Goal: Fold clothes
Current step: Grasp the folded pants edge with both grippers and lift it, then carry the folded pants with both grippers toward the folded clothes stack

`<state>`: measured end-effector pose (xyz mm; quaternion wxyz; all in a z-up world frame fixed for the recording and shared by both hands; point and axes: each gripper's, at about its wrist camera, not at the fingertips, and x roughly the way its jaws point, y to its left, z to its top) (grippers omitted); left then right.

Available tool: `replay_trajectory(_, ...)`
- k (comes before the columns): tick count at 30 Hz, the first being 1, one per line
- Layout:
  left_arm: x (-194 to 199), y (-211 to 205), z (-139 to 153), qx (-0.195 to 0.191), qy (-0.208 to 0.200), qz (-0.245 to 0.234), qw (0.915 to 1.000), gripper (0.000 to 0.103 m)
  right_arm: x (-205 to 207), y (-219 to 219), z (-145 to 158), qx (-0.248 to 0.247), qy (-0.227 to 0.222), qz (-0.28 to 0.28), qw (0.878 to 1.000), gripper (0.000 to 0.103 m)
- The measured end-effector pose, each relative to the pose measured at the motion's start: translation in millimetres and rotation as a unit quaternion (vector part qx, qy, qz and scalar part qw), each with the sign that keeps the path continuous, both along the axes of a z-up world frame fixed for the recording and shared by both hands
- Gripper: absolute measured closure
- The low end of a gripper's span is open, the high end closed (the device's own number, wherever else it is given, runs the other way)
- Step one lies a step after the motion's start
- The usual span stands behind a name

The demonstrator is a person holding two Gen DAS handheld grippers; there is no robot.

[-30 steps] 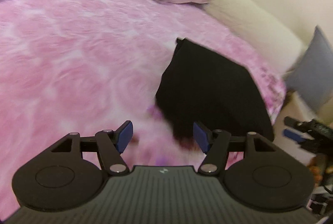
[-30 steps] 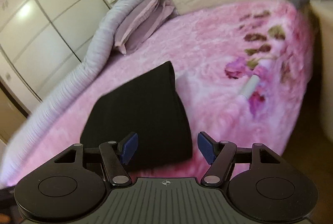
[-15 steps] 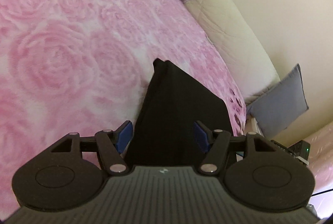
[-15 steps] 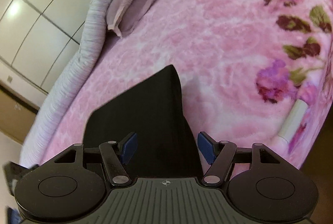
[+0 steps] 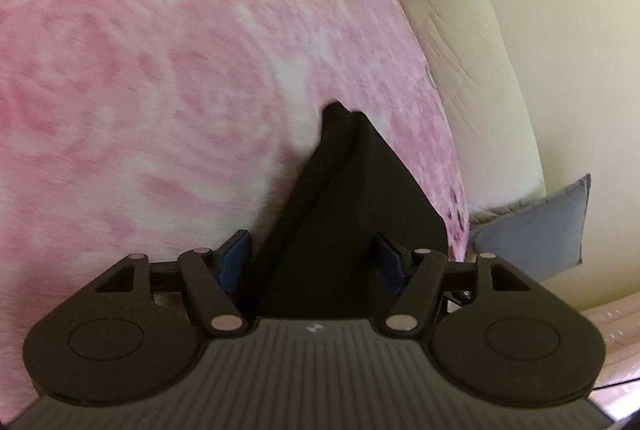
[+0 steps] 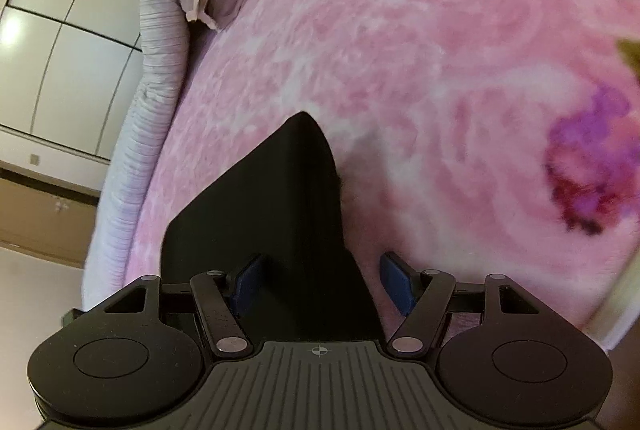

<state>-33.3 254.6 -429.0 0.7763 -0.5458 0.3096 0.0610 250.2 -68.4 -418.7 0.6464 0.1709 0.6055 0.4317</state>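
Left tongs (image 5: pixel 316 262) closing, right tongs (image 6: pixel 322 284) apart, both straddling unpinched black folded garment (image 5: pixel 352 222); its long axis points away across pink bed (image 5: pixel 140 90).

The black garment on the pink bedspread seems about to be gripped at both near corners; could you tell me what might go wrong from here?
The left gripper is closing, and the black garment is layered, so its fingers may pinch only some layers and spoil the fold. The right gripper straddles the garment's edge and could also snag the plush pink bedspread.

Folded black garment (image 5: pixel 352 214) lies flat on pink bedspread (image 5: pixel 160 70).
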Motion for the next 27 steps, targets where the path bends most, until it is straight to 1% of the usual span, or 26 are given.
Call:
replay_trajectory(1, 5, -3, -2, -0.008, -0.004, -0.010, 0.9999, 0.057, 1, 1, -2, 0.004, 0.007, 0.005, 1.000, 0.035)
replay_trajectory(3, 14, -10, -9, -0.032, -0.007, -0.017, 0.9993, 0.062, 0, 7, -4, 0.007, 0.013, 0.028, 0.999, 0.036)
replay_trajectory(4, 17, -13, -13, -0.041, -0.010, -0.015, 0.9990, 0.069, -3, 12, -4, 0.005, 0.009, 0.038, 0.999, 0.036)
replay_trajectory(5, 16, -13, -13, -0.043, -0.011, -0.011, 0.9990, 0.073, -5, 17, -3, 0.003, 0.004, 0.046, 0.999, 0.042)
replay_trajectory(6, 15, -13, -14, -0.044, -0.013, -0.007, 0.9989, 0.076, -7, 20, -4, -0.001, 0.002, 0.051, 0.999, 0.059)
replay_trajectory(7, 12, -13, -12, -0.043, -0.015, -0.004, 0.9989, 0.081, -8, 21, -7, 0.005, 0.017, 0.048, 0.999, 0.069)
replay_trajectory(8, 9, -13, -11, -0.042, -0.017, -0.002, 0.9990, 0.084, -9, 22, -9, 0.009, 0.029, 0.046, 0.998, 0.076)
replay_trajectory(10, 2, -14, -5, -0.034, -0.021, 0.000, 0.9992, 0.086, -14, 24, -3, 0.006, 0.021, 0.042, 0.999, 0.079)
replay_trajectory(12, -9, -15, 7, -0.017, -0.020, -0.001, 0.9997, 0.088, -22, 27, 7, 0.004, 0.011, 0.039, 0.999, 0.081)
replay_trajectory(13, -19, -13, 14, -0.009, -0.021, 0.005, 0.9997, 0.088, -27, 30, 14, 0.008, 0.014, 0.036, 0.999, 0.081)
replay_trajectory(16, -67, -2, 38, -0.005, -0.032, 0.041, 0.9987, 0.089, -52, 48, 37, 0.020, 0.019, 0.047, 0.999, 0.082)
replay_trajectory(18, -109, 4, 62, 0.007, -0.040, 0.067, 0.9970, 0.089, -76, 66, 56, 0.035, 0.020, 0.065, 0.997, 0.083)
replay_trajectory(22, -216, 14, 124, 0.040, -0.051, 0.118, 0.9909, 0.089, -147, 104, 102, 0.079, 0.030, 0.102, 0.991, 0.083)
replay_trajectory(27, -364, 13, 209, 0.084, -0.055, 0.178, 0.9788, 0.089, -255, 153, 170, 0.124, 0.044, 0.151, 0.980, 0.083)
